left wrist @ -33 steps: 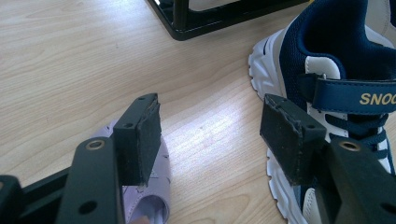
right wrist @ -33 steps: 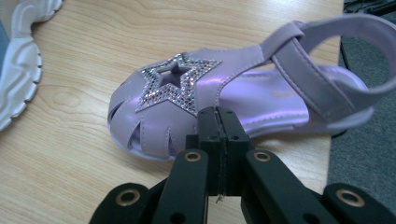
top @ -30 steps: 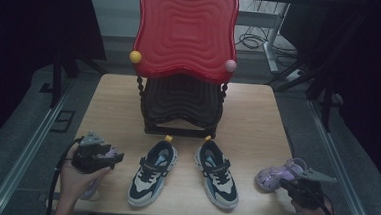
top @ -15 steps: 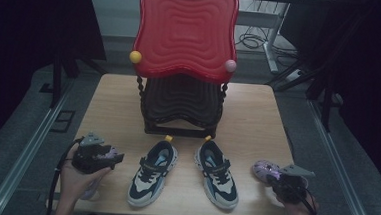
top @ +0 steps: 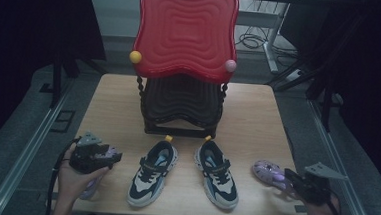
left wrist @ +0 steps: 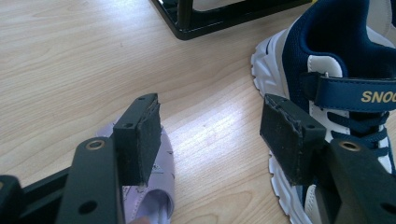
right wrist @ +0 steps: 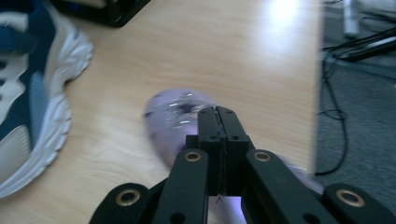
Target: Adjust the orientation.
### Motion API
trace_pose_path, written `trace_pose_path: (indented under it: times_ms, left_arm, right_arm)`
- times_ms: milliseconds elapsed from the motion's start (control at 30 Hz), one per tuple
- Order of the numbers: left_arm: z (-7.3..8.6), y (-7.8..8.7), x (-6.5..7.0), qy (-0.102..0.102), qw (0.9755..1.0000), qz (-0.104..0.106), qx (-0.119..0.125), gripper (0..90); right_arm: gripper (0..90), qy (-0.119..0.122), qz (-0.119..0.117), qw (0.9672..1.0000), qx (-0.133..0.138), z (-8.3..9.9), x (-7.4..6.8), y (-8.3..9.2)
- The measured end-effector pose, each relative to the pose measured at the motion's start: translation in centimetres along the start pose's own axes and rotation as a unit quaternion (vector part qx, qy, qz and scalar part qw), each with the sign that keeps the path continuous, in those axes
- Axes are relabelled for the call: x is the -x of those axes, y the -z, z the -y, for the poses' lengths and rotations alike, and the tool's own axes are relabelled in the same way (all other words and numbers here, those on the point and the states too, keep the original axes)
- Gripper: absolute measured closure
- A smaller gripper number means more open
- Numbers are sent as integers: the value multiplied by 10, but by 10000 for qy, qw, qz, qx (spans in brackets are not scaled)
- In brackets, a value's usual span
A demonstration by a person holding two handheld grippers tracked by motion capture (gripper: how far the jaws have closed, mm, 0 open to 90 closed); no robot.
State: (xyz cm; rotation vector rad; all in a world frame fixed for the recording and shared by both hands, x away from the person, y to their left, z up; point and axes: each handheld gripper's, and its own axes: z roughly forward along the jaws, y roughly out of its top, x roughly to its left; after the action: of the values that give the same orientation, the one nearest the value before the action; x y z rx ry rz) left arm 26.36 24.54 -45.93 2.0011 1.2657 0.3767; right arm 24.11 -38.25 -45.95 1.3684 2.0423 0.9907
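Observation:
A pair of navy-and-white sneakers, left (top: pixel 153 173) and right (top: pixel 217 174), stands at the table's front. My right gripper (top: pixel 290 176) is at the front right, shut on the rim of a purple sandal (top: pixel 267 171). In the right gripper view the jaws (right wrist: pixel 219 116) are pressed together over that blurred sandal (right wrist: pixel 175 109), whose toe sticks out past them. My left gripper (top: pixel 114 157) hovers open at the front left over a second purple sandal (top: pixel 89 188). Its left pad (left wrist: pixel 140 135) hangs above that sandal (left wrist: pixel 166 154), with a sneaker (left wrist: pixel 345 60) beside the right pad.
A black ribbed stand (top: pixel 181 104) with a tall red wavy panel (top: pixel 185 32) occupies the middle back of the wooden table (top: pixel 258 116). Its base (left wrist: pixel 219 18) lies just beyond the sneakers. Cables (right wrist: pixel 341 93) run on the floor right of the table edge.
My right gripper has moved left and risen slightly, and the purple sandal has come with it toward the right sneaker. The left hand has stayed where it was.

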Motion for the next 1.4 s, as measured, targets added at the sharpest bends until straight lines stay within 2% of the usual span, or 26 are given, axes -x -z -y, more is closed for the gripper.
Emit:
trace_pose_path:
  times_ms: [33, 67, 100, 133, 167, 200, 233, 267, 333, 467, 667, 833, 1167, 1400]
  left_arm:
    - [0, 0, 0, 0, 10000, 0, 0, 384]
    - [0, 0, 0, -1, 10000, -3, -10, 384]
    - [0, -1, -1, 1, 10000, -17, -32, 384]
    - [0, -1, -1, 1, 10000, -17, -32, 384]
    - [0, -2, 0, -2, 10000, -14, -36, 384]
    - [0, -2, 0, -20, 10000, -9, -41, 384]
    - [0, -2, 0, -20, 10000, -9, -41, 384]
    - [0, -2, 1, -26, 10000, -2, -40, 384]
    - [0, -1, 1, -25, 10000, -13, -29, 384]
    - [0, -1, 0, -20, 10000, -15, -22, 384]
    - [1, 1, -1, -14, 10000, -12, -15, 384]
    - [1, 2, -1, -14, 10000, -24, -12, 383]
    - [2, 5, -3, 3, 10000, -33, 5, 383]
    - [2, 6, -4, 6, 10000, -49, 13, 383]
  right_arm:
    - [894, -51, 50, 10000, 56, 0, 6, 4]
    - [894, -51, 50, 10000, 56, 0, 6, 4]
    - [894, -172, 149, 9997, 119, 1, 19, 10]
    - [894, -234, 197, 9994, 132, 3, 26, 12]
    - [894, -234, 197, 9994, 132, 3, 26, 12]
    - [894, -370, 266, 9989, 136, 7, 38, 12]
    - [894, -370, 266, 9989, 136, 7, 38, 12]
    - [894, -458, 346, 9983, 109, 12, 49, 11]
    - [894, -550, 359, 9978, 65, 17, 57, 8]
    - [894, -556, 394, 9977, -61, 23, 65, 0]
    - [894, -542, 395, 9974, -245, 28, 69, -9]
    - [894, -505, 360, 9977, -274, 29, 65, -7]
    - [893, -414, 293, 9974, -518, 33, 53, -2]
    - [894, -471, 159, 9973, -548, 39, 47, 3]
